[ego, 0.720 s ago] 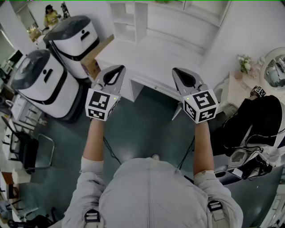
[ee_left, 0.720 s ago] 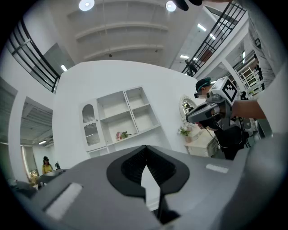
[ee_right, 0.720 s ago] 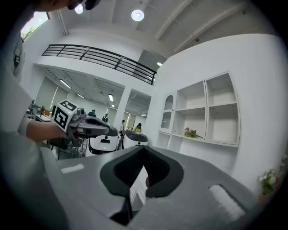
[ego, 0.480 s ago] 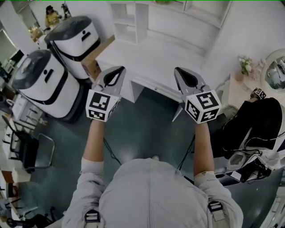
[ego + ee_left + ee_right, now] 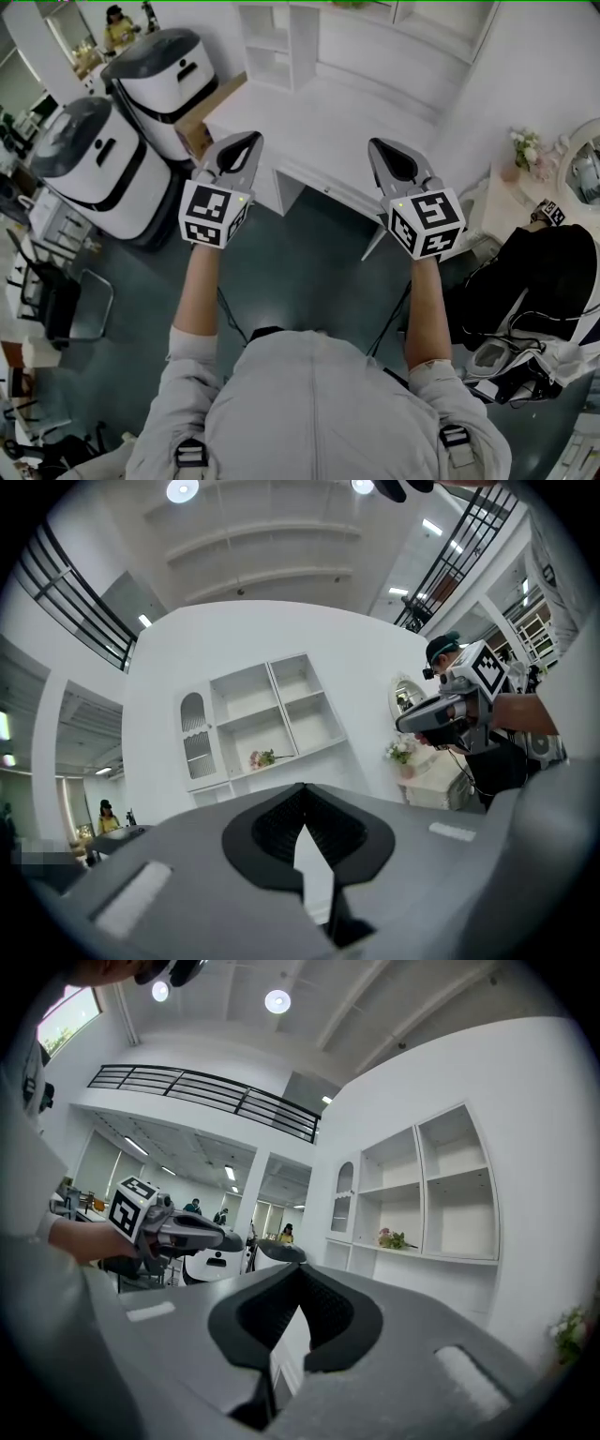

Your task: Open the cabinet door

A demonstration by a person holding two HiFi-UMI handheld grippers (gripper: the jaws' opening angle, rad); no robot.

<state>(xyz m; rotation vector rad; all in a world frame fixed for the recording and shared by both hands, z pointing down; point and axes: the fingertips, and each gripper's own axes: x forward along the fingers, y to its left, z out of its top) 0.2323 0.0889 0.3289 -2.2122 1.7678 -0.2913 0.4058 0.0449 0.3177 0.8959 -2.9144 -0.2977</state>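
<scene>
Head view showed me standing back from the white desk (image 5: 319, 122) and the shelf unit (image 5: 270, 47) behind it, well short of both. My left gripper (image 5: 247, 142) was held level, jaws together on nothing; the left gripper view showed the pads meeting with only air between them. The cabinet door (image 5: 195, 735) sat at the far left end of the shelf unit, just beside the open compartments. I judged it light and stiff, likely to swing easily on its hinges, with an inset panel I would not want to knock. I couldn't make out a knob from there, so I'd look for one along its free edge. It was narrow, white and arch-topped. My right gripper (image 5: 380, 148) was likewise closed, empty and level.
</scene>
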